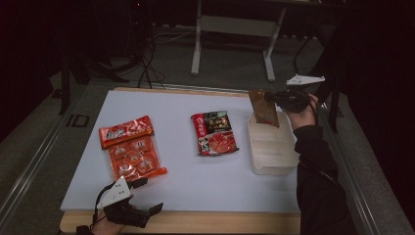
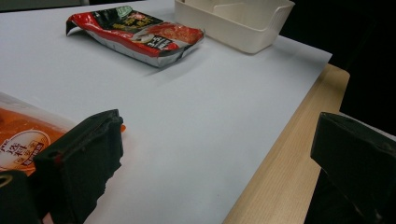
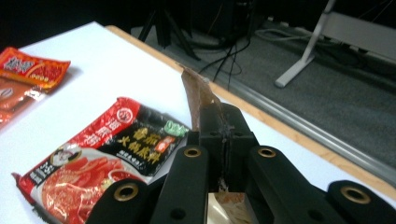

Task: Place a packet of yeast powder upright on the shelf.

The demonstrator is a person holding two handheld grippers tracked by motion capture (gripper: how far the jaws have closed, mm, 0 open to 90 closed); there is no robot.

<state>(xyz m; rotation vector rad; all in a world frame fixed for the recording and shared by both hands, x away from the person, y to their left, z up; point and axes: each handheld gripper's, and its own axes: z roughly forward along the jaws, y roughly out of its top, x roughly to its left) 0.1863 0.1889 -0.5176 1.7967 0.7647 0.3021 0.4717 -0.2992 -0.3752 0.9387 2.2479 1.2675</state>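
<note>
I read this as the placing step: my right gripper (image 1: 275,99) has its jaws clamped flat on the top edge of a brown packet (image 1: 263,107), which hangs upright over the far end of the white bin (image 1: 272,166) at the table's right side; its lower edge looks to be at or just inside the rim, though I cannot tell whether it touches the bin's floor. In the right gripper view the brown packet (image 3: 198,95) shows as a thin, creased foil edge rising between the closed black pads. What the next move calls for, as I judge it — lower the packet until it rests inside, then let go without dragging it back out; a limp pouch held by one edge may fold or lean on the wall.

My left gripper (image 1: 142,198) idles at the near edge with its jaws spread wide and nothing between them; one jaw sits just beside the orange tray pack (image 1: 132,152), a glossy film sleeve over round moulded cells. Between that and the bin lies a red-and-black pouch (image 1: 214,132) — flat, shiny, slightly puffed, crimped at its ends. The bin is smooth matt plastic, rectangular with rounded corners and ribbed inside; the white table sheet (image 1: 195,181) is plain, on a pale wooden board (image 1: 195,221).
</note>
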